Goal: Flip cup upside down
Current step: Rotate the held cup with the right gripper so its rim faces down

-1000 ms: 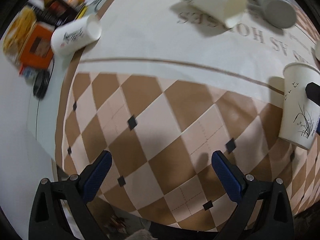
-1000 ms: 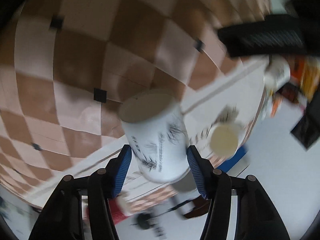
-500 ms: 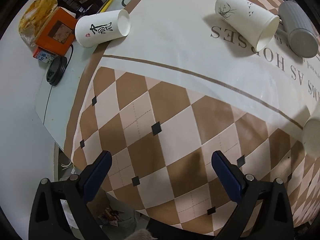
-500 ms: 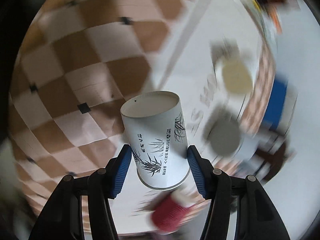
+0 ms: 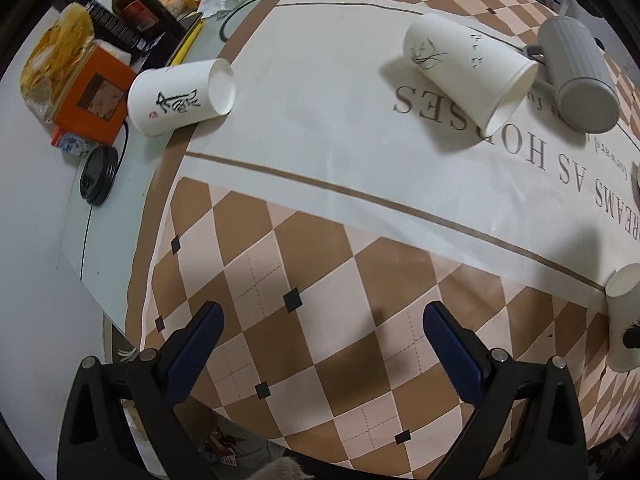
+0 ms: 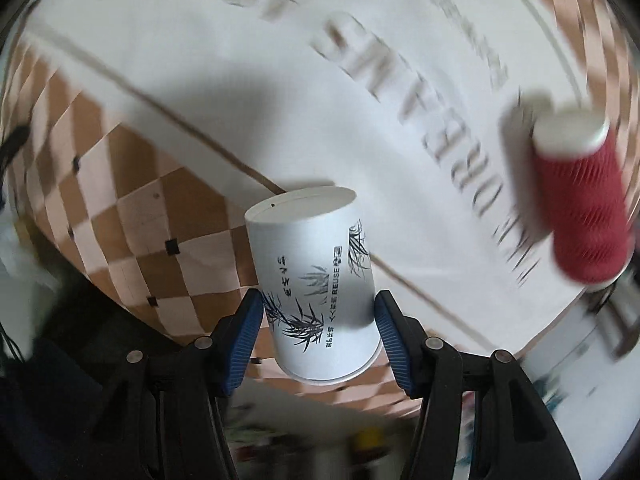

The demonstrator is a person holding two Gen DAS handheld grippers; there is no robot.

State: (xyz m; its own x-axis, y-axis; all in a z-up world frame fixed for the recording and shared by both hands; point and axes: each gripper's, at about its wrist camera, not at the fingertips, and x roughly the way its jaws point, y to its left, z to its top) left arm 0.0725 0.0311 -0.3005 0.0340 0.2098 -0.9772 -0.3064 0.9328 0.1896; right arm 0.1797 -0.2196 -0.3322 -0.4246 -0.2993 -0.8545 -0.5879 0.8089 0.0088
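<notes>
The right tongs point(image 6: 318, 320) are gripping a white paper cup point(image 6: 316, 280) between their blue pads, base pointing away, above the bench point(image 6: 280, 80). A red cup point(image 6: 582, 208) is lying off to their right. The left tongs point(image 5: 320, 324) are hanging wide open, holding nothing, over the checkered cloth point(image 5: 320, 340).

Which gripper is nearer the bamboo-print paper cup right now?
Right. The right gripper is shut on the bamboo-print paper cup; the left gripper hangs open over checkered cloth, holding nothing.
</notes>
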